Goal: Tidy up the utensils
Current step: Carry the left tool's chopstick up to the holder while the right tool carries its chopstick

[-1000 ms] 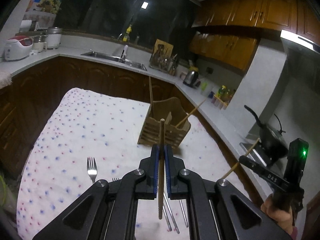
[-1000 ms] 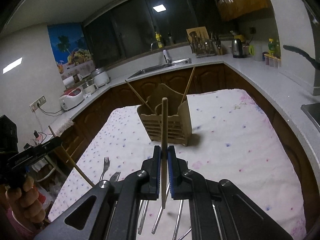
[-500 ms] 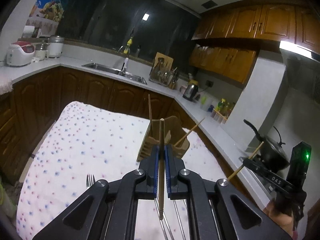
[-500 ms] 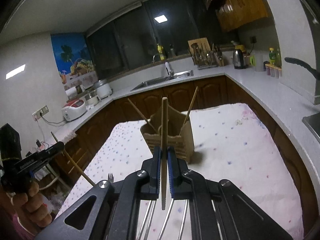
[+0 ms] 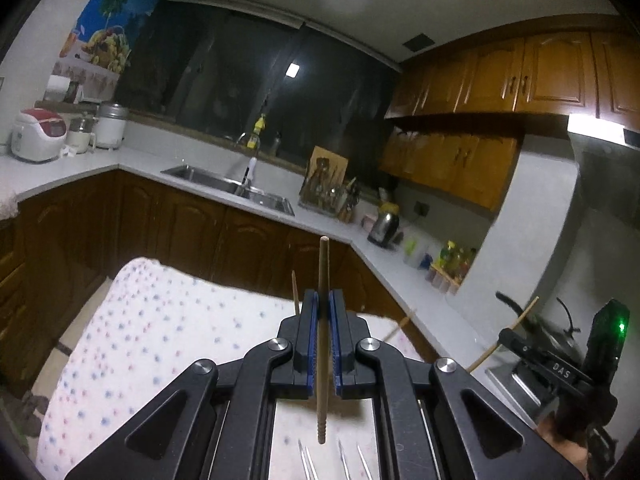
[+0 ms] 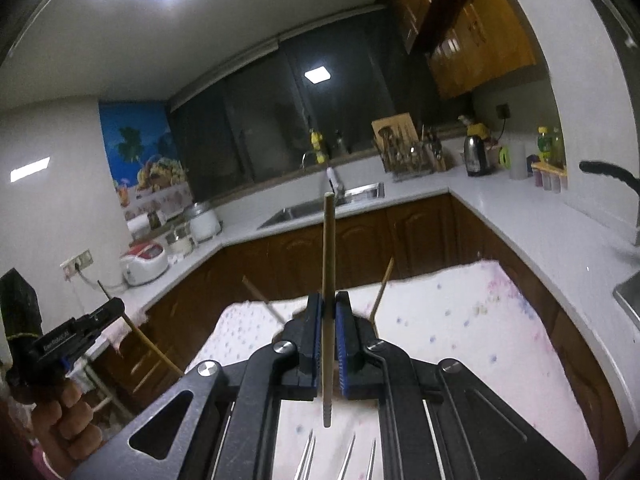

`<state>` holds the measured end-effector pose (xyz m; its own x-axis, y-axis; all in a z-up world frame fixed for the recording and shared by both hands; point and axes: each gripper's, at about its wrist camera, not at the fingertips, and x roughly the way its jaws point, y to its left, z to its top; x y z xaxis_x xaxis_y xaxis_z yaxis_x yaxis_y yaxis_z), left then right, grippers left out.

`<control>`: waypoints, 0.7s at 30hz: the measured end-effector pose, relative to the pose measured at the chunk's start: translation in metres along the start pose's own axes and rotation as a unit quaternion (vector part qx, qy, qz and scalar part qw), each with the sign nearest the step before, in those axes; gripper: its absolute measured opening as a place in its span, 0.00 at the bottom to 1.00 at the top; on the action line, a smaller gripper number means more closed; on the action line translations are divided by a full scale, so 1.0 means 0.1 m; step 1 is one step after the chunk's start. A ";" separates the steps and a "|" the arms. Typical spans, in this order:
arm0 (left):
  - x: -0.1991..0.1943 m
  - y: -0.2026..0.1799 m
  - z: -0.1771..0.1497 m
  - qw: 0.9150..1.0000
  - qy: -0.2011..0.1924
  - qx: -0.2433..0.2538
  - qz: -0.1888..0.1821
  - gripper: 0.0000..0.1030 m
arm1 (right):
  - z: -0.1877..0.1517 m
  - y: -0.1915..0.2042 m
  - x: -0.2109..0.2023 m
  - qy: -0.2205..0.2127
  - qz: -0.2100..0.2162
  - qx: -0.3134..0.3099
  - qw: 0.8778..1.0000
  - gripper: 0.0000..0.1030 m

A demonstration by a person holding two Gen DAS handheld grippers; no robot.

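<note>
My left gripper [image 5: 323,300] is shut on a brown wooden chopstick [image 5: 323,268] that stands upright between its blue pads. My right gripper [image 6: 329,300] is shut on a second wooden chopstick [image 6: 328,240], also upright. Both are raised above the table with the dotted white cloth [image 5: 160,332]. The wooden utensil holder is hidden behind the jaws; only chopsticks standing in it poke out [image 5: 294,292] [image 6: 383,288]. Metal fork tines [image 5: 304,456] [image 6: 348,456] lie on the cloth below. The right gripper also shows at the right of the left wrist view [image 5: 520,344], the left gripper at the left of the right wrist view [image 6: 104,312].
A grey counter [image 5: 120,160] runs around the kitchen with a sink [image 5: 232,188], rice cooker [image 5: 38,134], knife rack [image 5: 326,188] and kettle [image 5: 384,224]. Dark wooden cabinets [image 6: 400,240] stand beyond the table. A black pan [image 5: 560,328] sits at the right.
Both grippers have risen and tilted upward with their chopsticks. The holder has dropped out of sight behind the jaws, and less of the table shows.
</note>
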<state>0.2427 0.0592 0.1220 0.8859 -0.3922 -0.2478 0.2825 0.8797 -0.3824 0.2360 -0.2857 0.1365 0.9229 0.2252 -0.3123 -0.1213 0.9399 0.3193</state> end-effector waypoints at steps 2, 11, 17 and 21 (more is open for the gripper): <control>0.15 0.00 0.05 1.000 -0.009 0.000 0.001 0.03 | 0.09 -0.05 0.11 -0.009 0.000 0.006 1.000 0.07; 0.93 0.05 0.01 0.999 -0.031 -0.012 0.014 0.03 | 0.29 -0.26 0.60 -0.030 -0.017 0.024 0.999 0.07; 1.48 0.12 -0.20 0.999 -0.028 -0.035 0.028 0.03 | 0.16 -0.37 0.89 -0.024 -0.026 0.029 0.999 0.07; 1.78 0.17 -0.31 0.998 -0.022 -0.036 0.042 0.03 | -0.01 -0.43 1.08 -0.007 -0.030 0.033 0.999 0.07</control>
<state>0.3935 -0.0045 0.0436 0.9208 -0.3050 -0.2433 0.1814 0.8869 -0.4249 0.3402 -0.3017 0.0883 0.9332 0.1643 -0.3196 -0.0414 0.9326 0.3585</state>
